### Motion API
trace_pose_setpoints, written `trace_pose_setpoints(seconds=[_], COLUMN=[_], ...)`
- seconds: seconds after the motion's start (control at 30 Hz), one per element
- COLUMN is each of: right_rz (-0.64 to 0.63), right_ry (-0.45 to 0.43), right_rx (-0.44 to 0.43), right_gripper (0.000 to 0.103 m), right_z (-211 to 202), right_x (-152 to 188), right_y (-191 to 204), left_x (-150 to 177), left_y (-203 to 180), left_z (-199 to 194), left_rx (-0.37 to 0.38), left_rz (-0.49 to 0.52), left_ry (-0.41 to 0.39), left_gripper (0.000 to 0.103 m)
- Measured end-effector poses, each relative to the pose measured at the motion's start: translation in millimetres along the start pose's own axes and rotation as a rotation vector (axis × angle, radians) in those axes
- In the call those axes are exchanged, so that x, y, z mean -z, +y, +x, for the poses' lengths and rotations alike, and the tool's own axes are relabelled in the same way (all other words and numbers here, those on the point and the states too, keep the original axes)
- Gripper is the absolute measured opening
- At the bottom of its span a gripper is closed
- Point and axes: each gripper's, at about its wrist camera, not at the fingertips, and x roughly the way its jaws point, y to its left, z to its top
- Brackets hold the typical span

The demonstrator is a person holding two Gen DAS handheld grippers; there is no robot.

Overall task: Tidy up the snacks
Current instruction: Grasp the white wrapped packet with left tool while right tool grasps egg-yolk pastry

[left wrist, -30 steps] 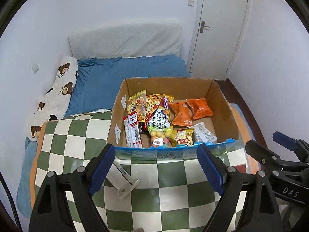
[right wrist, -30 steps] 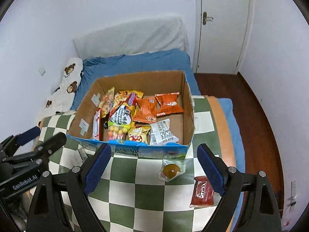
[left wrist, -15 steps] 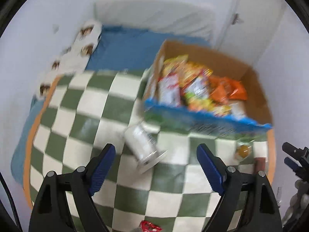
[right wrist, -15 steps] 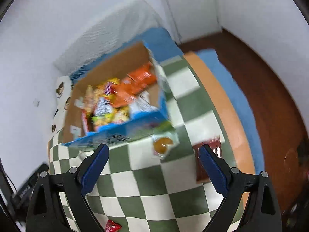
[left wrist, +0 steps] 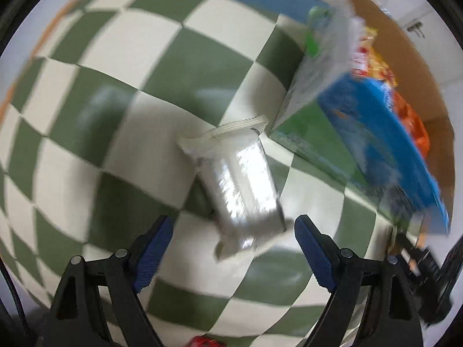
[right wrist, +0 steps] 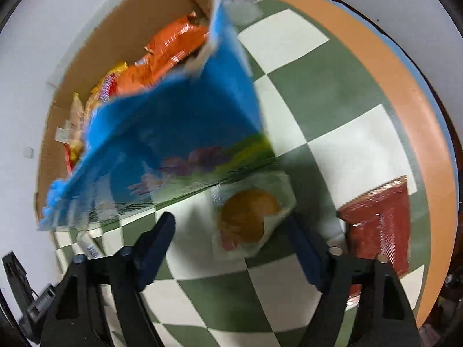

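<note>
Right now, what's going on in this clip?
A person is tidying snacks into the cardboard box on a checkered cloth. The left hand-held gripper is open over a silvery packet. The right hand-held gripper has just been closing around a clear-wrapped bun, not yet pinching it. A red packet lies nearby.

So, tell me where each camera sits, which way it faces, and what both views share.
Left wrist: on the left gripper, facing steeply down at a silver packet on the checked cloth; its own open blue-padded fingers show.
Right wrist: on the right gripper, facing down at a clear-wrapped orange snack, which lies between jaws that have just been closing, apparently not yet pressing; a red packet lies beside.
Shared: the snack box and cloth.
</note>
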Motion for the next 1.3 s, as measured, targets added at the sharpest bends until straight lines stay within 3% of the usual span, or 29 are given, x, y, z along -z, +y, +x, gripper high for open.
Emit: trace_pose_setpoints(seconds=[0.1, 0.13, 0.17, 0.33, 0.57, 0.7, 0.87, 0.93, 1.03, 1.13, 1.3], right_rz=[-0.016, -0.025, -0.039, -0.137, -0.313, -0.369, -0.266, -0.183, -0.127, -0.097, -0.140], right_ry=[-0.008, -0.010, -0.009, 0.022, 0.144, 0.204, 0.212, 0.219, 0.212, 0.188, 0.138], right_rx=[0.042, 0.052, 0.055, 0.058, 0.029, 0.029, -0.024, -0.074, -0.077, -0.042, 0.057], right_gripper=[0.050, 0.047, 0.047, 0.046, 0.046, 0.046, 0.051, 0.062, 0.062, 0.062, 0.045], right_z=[10.1, 11.1, 12.1, 9.4, 7.1, 10.4, 10.3, 7.9, 2.5, 5.9, 15.2], right_x=[4.8, 6.2, 8.7, 26.4, 98.1, 139.5, 155.9, 152.4, 157.8, 161.2, 163.9], right_y=[3.9, 5.4, 7.0, 12.3, 15.5, 7.3, -14.9, -26.0, -34.8, -30.2, -19.6], left_x=[-10.6, -11.3, -9.8, 19.4, 107.0, 143.2, 151.0, 150.7, 151.3, 155.8, 158.4], left_y=[-4.8, -6.3, -8.1, -18.3, -28.6, -30.6, -20.0, -14.6, -8.2, -8.2, -24.6], left_z=[22.4, 23.4, 21.5, 17.5, 22.6, 30.8, 44.0, 45.6, 47.4, 45.4, 42.2], left_rx=[-0.021, -0.038, -0.062, -0.102, -0.111, -0.112, -0.059, -0.048, -0.032, -0.058, -0.117], left_rz=[-0.010, 0.002, 0.024, 0.156, 0.321, 0.360, 0.268, 0.243, 0.185, 0.186, 0.270], left_ry=[0.015, -0.019, -0.053, -0.067, 0.030, 0.063, 0.130, 0.138, 0.131, 0.102, 0.058], left_gripper=[0.084, 0.078, 0.061, 0.060, 0.060, 0.060, 0.071, 0.071, 0.071, 0.059, 0.058])
